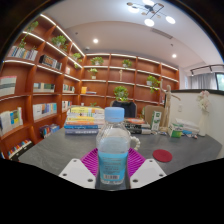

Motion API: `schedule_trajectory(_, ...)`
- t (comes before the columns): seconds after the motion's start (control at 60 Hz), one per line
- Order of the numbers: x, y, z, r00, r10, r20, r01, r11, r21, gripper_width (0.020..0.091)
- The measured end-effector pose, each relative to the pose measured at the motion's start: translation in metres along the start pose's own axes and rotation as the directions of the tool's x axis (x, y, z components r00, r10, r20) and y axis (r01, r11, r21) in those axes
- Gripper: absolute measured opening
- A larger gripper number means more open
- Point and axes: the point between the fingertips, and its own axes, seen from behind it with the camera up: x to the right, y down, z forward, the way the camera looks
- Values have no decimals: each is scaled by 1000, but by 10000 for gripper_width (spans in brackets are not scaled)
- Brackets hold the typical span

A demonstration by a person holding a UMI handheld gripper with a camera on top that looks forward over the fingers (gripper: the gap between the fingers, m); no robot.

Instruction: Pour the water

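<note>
The gripper is held level, pointing forward across a dark grey table, with its two pale fingers reaching out low over the surface. A clear plastic water bottle with a blue screw cap and a pale blue label stands upright between the jaws. The magenta pads on the inner faces of the fingers show on both sides of the bottle's lower body and appear to lie against it, so the jaws look closed partway onto the bottle at its base; whether the bottle's bottom rests on the table or is lifted off it cannot be told from this view. The bottle looks mostly full, its cap on.

Beyond the bottle, further along the table, lies a stack of books and coloured boxes, and to the right of the bottle, well apart from it, a small pink round thing lies flat on the table. More small items sit near the table's far right edge. Wooden bookshelves with lit edges run along the left wall and across the back wall, carrying books and green potted plants. Round ceiling lamps shine above.
</note>
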Motion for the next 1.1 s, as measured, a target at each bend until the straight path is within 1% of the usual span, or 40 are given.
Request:
schedule_trajectory(0.033,-10,-5,1,1000,-9,1,9,1000,-5,341)
schedule_trajectory(0.083,-30,-15,5,999,17,27,-17,1000,-3,340)
schedule_trajectory(0.117,-46,-19,8,996,70,49,-69,997,-23,340)
schedule_trajectory(0.167,-68,-26,14,985,156,76,-154,987,-36,340)
schedule_trajectory(0.25,-90,-39,21,915,385,125,-378,923,-77,339)
schedule_trajectory(0.3,-97,-47,27,839,526,139,-517,850,-101,339)
schedule_trajectory(0.4,-105,-65,41,641,749,166,-741,661,-120,339)
schedule_trajectory(0.467,-106,-77,52,493,852,177,-845,517,-134,339)
schedule_trajectory(0.55,-102,-87,62,309,931,195,-929,339,-145,339)
schedule_trajectory(0.717,-92,-100,75,-42,981,192,-984,-7,-181,339)
schedule_trajectory(0.85,-82,-115,77,-332,918,216,-934,-288,-213,338)
schedule_trajectory(0.917,-78,-112,89,-417,884,211,-901,-372,-222,341)
schedule_trajectory(1.0,-71,-115,91,-484,852,201,-869,-440,-226,339)
schedule_trajectory(1.1,-68,-116,95,-507,840,192,-856,-466,-223,338)
